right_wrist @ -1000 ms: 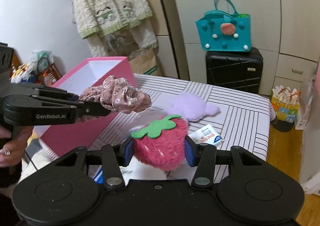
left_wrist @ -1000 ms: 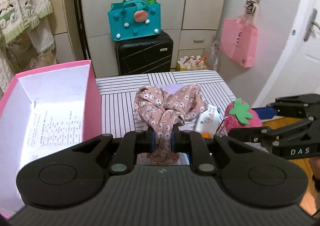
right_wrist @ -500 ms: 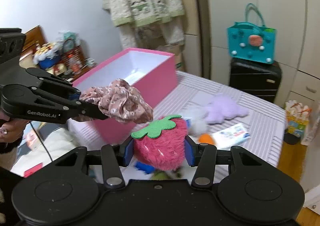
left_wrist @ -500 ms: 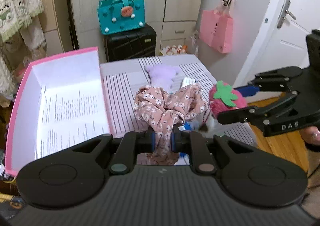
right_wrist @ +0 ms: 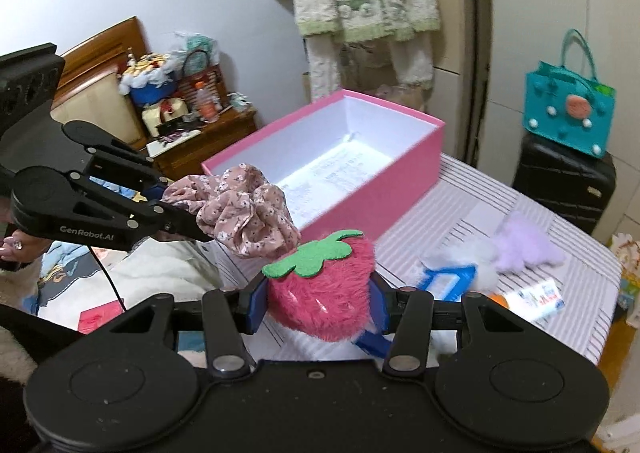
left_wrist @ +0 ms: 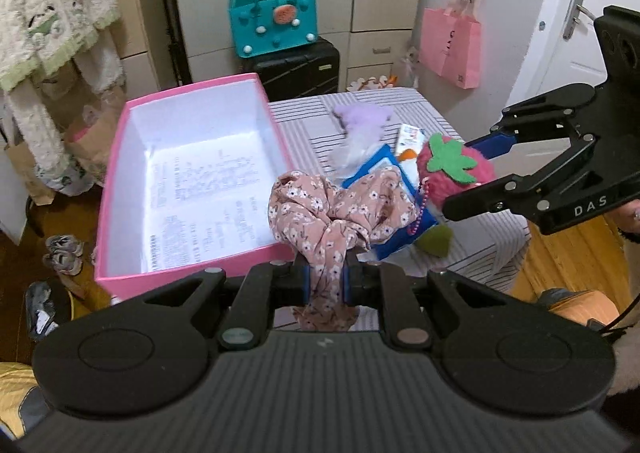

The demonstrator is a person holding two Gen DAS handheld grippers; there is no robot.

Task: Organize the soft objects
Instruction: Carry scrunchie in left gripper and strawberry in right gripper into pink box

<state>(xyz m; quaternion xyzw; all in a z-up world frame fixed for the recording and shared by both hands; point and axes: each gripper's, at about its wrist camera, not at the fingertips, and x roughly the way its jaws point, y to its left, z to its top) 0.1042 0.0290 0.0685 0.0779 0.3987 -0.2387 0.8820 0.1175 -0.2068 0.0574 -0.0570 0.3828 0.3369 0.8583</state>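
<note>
My left gripper [left_wrist: 325,277] is shut on a pink floral scrunchie [left_wrist: 340,209], which hangs in the air beside the near right corner of the open pink box [left_wrist: 276,121]. The right gripper [right_wrist: 318,303] is shut on a fuzzy pink strawberry plush [right_wrist: 324,289] with a green felt leaf, held above the striped table [right_wrist: 580,293]. In the right wrist view the scrunchie [right_wrist: 244,217] and left gripper [right_wrist: 176,221] sit to the left of the strawberry, near the box [right_wrist: 384,189]. The left wrist view shows the strawberry [left_wrist: 452,169] in the right gripper [left_wrist: 468,177].
On the table lie a purple plush [right_wrist: 524,245], a white fluffy piece [right_wrist: 476,257], a blue frame-like item [right_wrist: 444,281] and a small packet [right_wrist: 536,297]. A teal bag [left_wrist: 274,25] sits on a black suitcase [left_wrist: 300,65] behind. A bedside cabinet [right_wrist: 192,141] stands left.
Both grippers have risen and drawn back from the table with their loads. The pink box now shows fully, and more of the tabletop items have come into sight.
</note>
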